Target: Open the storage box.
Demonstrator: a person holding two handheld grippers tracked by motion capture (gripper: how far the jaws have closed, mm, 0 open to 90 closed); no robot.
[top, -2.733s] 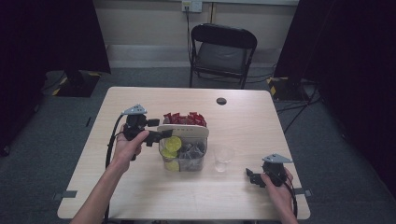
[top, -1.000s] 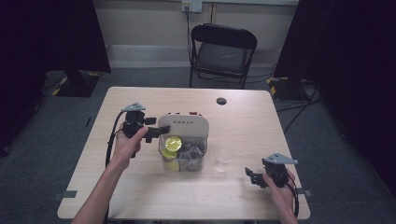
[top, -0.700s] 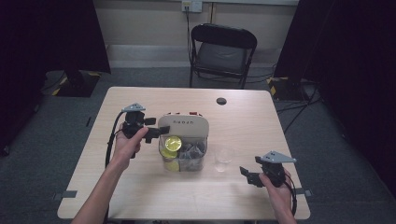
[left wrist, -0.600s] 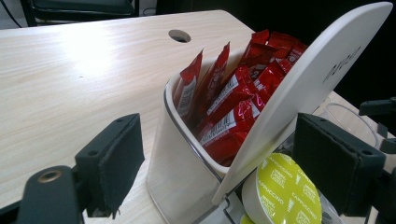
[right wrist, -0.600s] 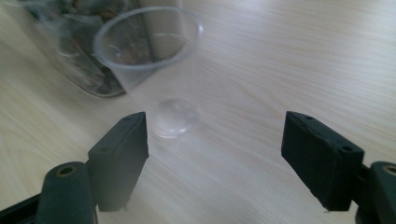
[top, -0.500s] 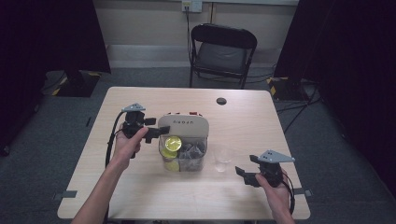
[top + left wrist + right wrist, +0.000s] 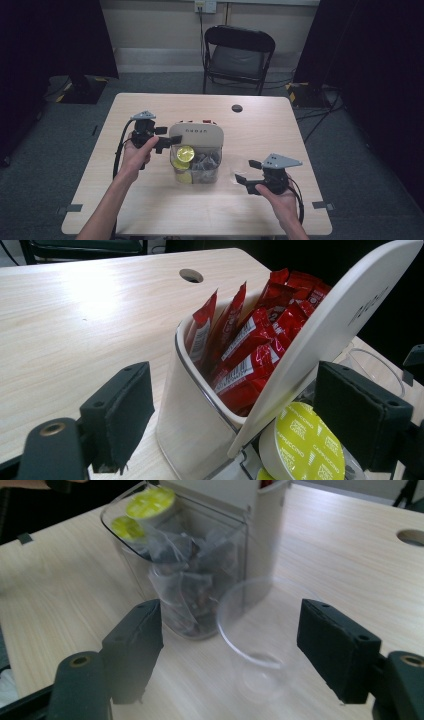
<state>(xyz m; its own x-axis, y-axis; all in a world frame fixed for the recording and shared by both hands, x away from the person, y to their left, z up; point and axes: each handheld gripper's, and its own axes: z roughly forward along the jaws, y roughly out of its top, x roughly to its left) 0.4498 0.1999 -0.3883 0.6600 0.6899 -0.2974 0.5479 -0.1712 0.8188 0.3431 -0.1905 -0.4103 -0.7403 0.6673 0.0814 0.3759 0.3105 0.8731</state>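
Observation:
A clear container (image 7: 196, 167) stands mid-table, its white lid (image 7: 196, 134) tilted up. It holds red sachets (image 7: 250, 345), yellow capsules (image 7: 185, 152) and dark packets (image 7: 195, 585). My left gripper (image 7: 166, 137) is at the container's left corner. In the left gripper view, that gripper (image 7: 240, 420) stands open: the white wall (image 7: 190, 430) and lid (image 7: 325, 330) lie between the jaws, with a gap at the left pad. My right gripper (image 7: 247, 171) hovers right of the container. Its jaws (image 7: 235, 650) have just been closing but remain open around a clear plastic cup (image 7: 260, 630), without touching it.
A black folding chair (image 7: 237, 50) stands beyond the table's far edge. A dark round cable hole (image 7: 236, 108) sits in the light wooden tabletop (image 7: 150, 210) behind the container. Dark curtains flank the room.
My right gripper has risen and moved left toward the cup and container. Since the earliest frame the lid has swung so that it hides the red sachets from above. My left hand has stayed put.

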